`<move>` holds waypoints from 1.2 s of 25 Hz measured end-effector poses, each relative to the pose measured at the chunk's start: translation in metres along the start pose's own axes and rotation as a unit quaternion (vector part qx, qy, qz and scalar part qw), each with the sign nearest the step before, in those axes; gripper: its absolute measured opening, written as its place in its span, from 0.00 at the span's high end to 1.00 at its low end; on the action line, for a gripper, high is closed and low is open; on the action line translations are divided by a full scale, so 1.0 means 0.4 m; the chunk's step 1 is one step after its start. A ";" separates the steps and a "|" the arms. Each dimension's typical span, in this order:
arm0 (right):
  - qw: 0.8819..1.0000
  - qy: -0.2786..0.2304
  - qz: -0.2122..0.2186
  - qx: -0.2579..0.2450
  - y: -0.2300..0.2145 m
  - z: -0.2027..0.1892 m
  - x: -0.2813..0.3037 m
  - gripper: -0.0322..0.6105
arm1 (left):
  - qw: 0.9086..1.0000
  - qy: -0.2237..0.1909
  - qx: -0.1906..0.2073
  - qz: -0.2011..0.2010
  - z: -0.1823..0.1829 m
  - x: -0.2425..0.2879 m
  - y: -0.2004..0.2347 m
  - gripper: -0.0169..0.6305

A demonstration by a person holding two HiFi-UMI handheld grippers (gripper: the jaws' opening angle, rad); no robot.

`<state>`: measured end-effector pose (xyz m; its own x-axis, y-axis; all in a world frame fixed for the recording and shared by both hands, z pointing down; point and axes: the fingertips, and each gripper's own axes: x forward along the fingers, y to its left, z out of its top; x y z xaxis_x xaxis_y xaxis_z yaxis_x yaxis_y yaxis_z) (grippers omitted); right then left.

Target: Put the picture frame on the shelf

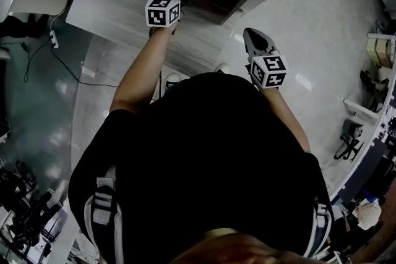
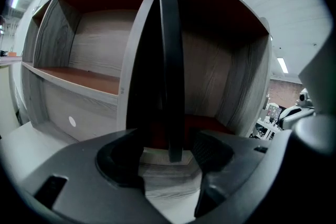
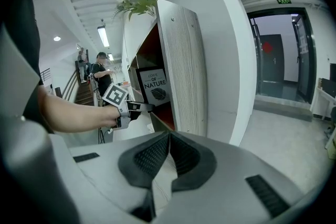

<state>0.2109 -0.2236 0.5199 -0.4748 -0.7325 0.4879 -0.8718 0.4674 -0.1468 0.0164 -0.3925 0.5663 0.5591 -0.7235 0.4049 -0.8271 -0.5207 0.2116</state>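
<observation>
At the shelf [image 2: 89, 50] compartment: picture frame [image 2: 170, 60] stood upright, long axis vertical, edge-on to left gripper [image 2: 167, 161] | its jaws gaped either side, not pressing | right gripper [image 3: 168, 152] jaws closed, empty

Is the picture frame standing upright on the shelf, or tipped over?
Upright. The picture frame stands edge-on on the floor of a shelf compartment, between the open jaws of the left gripper.
</observation>
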 end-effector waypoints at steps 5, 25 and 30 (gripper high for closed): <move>1.000 -0.003 0.002 0.001 0.021 0.008 0.002 0.92 | 1.000 0.009 0.009 -0.004 -0.016 -0.036 0.008 0.57; 0.999 -0.029 -0.004 0.024 0.067 0.038 0.007 0.92 | 0.998 0.047 0.037 -0.014 -0.132 -0.179 0.003 0.64; 0.999 -0.033 -0.002 0.025 0.081 0.043 0.008 0.92 | 0.998 0.048 0.046 -0.001 -0.145 -0.229 0.025 0.74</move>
<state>0.1790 -0.2192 0.5020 -0.4771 -0.7660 0.4308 -0.8777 0.4406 -0.1884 -0.0463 -0.3051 0.5829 0.5487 -0.6784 0.4886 -0.8150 -0.5643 0.1317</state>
